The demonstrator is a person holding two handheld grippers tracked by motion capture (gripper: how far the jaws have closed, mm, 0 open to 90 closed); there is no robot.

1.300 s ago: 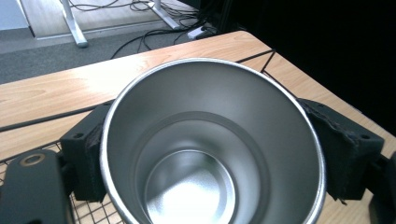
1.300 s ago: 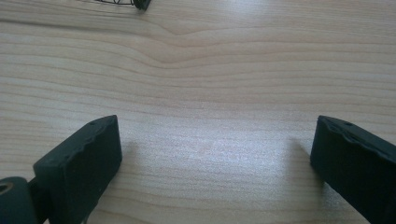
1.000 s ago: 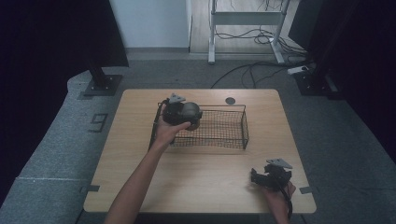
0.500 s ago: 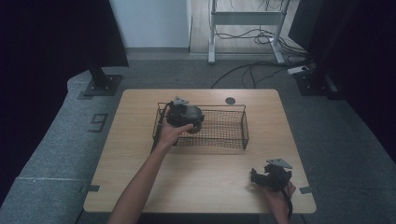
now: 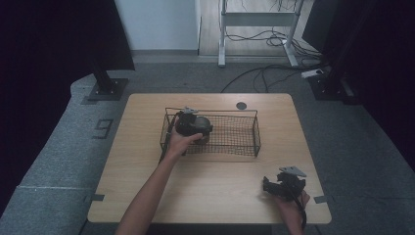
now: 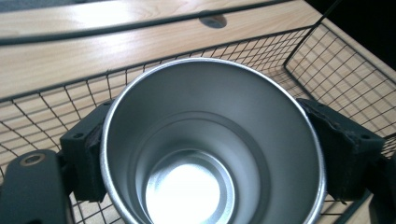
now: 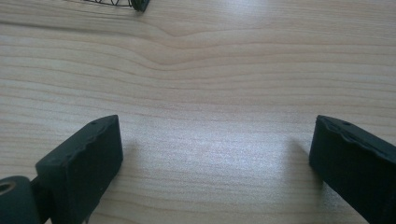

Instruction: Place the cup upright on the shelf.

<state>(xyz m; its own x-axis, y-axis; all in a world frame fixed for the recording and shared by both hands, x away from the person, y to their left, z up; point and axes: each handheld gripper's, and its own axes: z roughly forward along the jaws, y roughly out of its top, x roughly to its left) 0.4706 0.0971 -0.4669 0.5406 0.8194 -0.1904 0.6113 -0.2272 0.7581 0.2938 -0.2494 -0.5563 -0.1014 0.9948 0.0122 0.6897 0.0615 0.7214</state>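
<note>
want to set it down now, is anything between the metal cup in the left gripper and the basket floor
Nothing visible does. The left gripper grips the metal cup inside the wire basket, whose mesh looks bare around it. Directly beneath the cup is hidden.

the wire basket (image 5: 230, 142) sits near the back of the table (image 5: 147, 161) and blocks the middle. its right part is bare inside, with room to reach in from the top. its left end is taken up by the left gripper (image 5: 193, 125) and the metal cup (image 6: 212, 149) squeezed between its jaws. the front of the table is wide open wood, except the front right corner, where the right gripper (image 5: 284, 185) sits with its jaws spread.
</note>
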